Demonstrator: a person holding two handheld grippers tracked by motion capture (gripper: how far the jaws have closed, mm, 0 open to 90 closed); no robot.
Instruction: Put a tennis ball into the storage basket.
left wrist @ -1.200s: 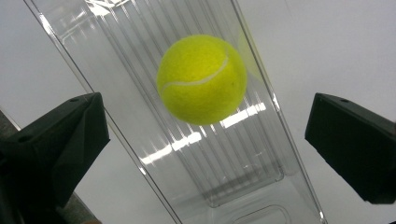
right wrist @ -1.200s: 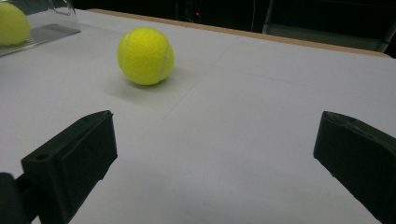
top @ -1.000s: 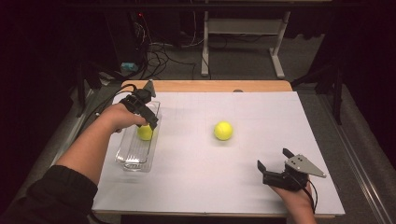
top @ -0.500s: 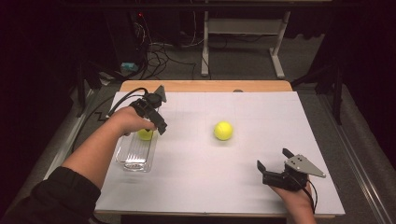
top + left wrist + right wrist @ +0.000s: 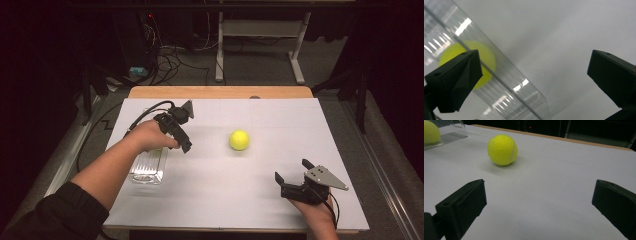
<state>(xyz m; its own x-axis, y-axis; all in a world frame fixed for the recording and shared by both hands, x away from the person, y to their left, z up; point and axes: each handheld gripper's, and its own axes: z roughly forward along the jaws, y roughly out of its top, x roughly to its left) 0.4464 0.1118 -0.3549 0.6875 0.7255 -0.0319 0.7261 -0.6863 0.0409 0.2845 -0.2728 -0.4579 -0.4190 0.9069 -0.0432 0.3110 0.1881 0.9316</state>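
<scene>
At the near right of the white table (image 5: 220,200), the right claw (image 5: 292,178) rests low in the person's hand, its jaws wide apart and holding nothing. Farther in, near the middle of the table, a yellow tennis ball (image 5: 239,140) sits alone on the surface, well apart from both claws; in the right gripper view it lies ahead and to the left of the jaws. On the left side, the left claw (image 5: 182,141) hangs above the table just right of a clear plastic box (image 5: 146,167), jaws spread and empty. A second tennis ball (image 5: 486,60) lies inside that box, seen through its clear wall in the left gripper view.
</scene>
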